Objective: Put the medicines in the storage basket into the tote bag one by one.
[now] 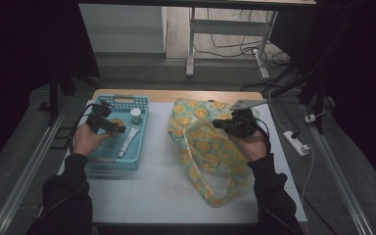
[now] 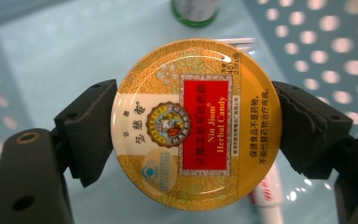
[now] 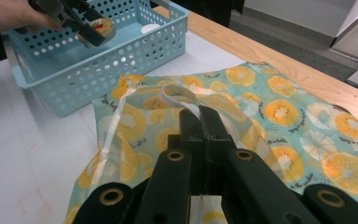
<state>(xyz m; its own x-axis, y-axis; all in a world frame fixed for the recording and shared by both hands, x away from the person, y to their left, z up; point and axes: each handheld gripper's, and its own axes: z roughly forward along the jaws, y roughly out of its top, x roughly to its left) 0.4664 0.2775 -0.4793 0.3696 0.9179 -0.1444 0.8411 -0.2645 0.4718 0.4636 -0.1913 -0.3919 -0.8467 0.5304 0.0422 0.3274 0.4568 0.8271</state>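
My left gripper (image 1: 117,128) is shut on a round yellow candy tin (image 2: 196,123) with a red label, its pads pressing the rim on both sides. It holds the tin a little above the floor of the blue perforated basket (image 1: 127,100). From the right gripper view, the tin (image 3: 103,25) hangs over the basket (image 3: 135,51). An orange-slice patterned fabric bag (image 1: 200,142) lies across the white mat. My right gripper (image 3: 200,116) is shut on the bag's pale strap (image 3: 177,98) near its mouth.
In the basket stand a small white bottle (image 1: 135,115) and a white tube (image 1: 129,140). The wooden table edge (image 1: 176,94) runs behind the mat. A power strip (image 1: 296,143) lies on the floor to the right.
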